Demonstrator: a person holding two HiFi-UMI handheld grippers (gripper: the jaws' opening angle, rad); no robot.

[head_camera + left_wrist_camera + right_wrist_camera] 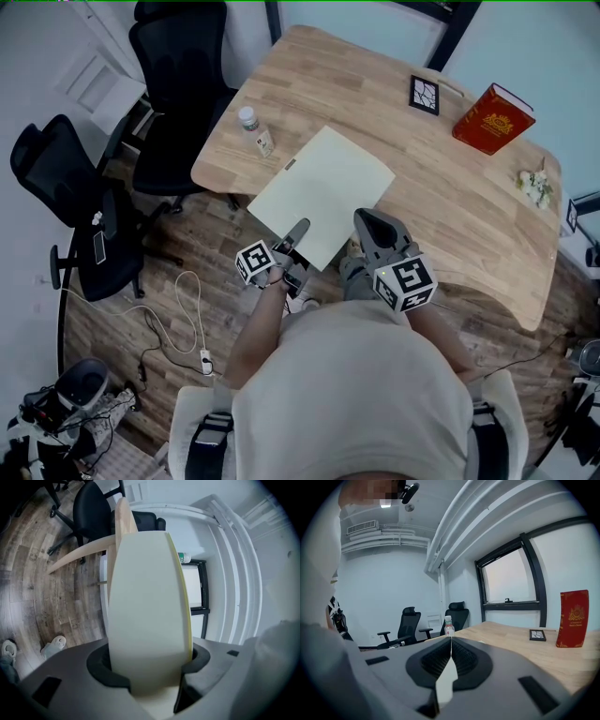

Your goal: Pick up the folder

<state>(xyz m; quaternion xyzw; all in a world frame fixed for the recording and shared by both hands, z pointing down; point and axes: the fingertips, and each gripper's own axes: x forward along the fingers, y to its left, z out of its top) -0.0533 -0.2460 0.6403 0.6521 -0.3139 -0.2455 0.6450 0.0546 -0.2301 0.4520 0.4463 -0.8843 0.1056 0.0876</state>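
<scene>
The cream folder [323, 192] lies at the wooden surface's [450, 206] near left edge, overhanging it. The right hand-held gripper [366, 219] is clamped on its near edge. The left hand-held gripper's [300, 228] jaws stand apart around it.

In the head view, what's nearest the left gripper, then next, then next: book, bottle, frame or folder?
1. folder, right between the jaws of the left gripper.
2. bottle, off to the left.
3. frame, on the far side.
4. book, far right.
</scene>
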